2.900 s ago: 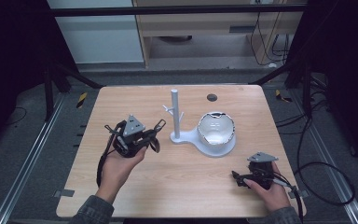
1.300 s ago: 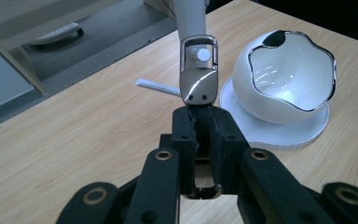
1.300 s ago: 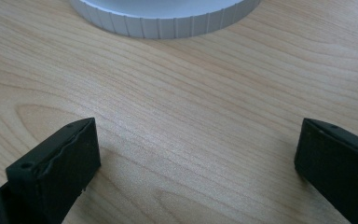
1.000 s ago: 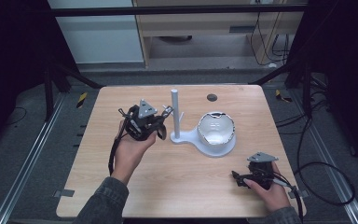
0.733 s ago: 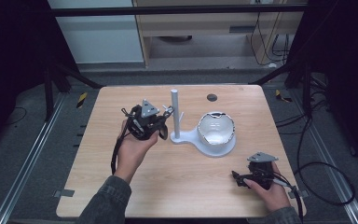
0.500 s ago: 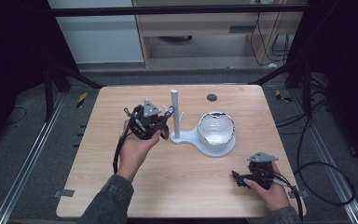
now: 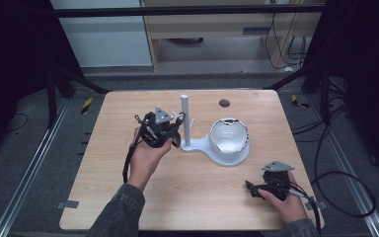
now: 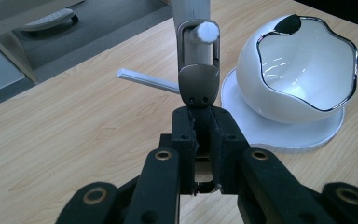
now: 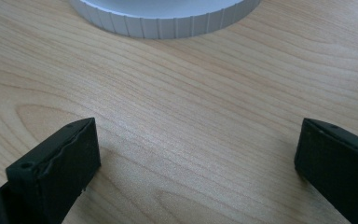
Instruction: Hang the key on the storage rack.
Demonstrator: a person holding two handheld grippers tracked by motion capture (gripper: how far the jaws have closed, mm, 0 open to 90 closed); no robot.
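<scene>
Beside the white post (image 7: 185, 121), your left gripper (image 8: 200, 116) has its fingers clenched on a brown metal tag (image 8: 198, 86) with a loop hooked over a white peg (image 8: 207, 31). Your right gripper (image 9: 196, 163) rests low on the bench (image 7: 128, 163), fingers spread wide.

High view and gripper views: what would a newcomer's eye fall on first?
The left gripper, near table centre, holds a metal loop hooked over a peg on the white stand. Beside it, a glossy white wavy-rimmed bowl rests on the stand's round base. The right gripper rests open near the table's front right.
</scene>
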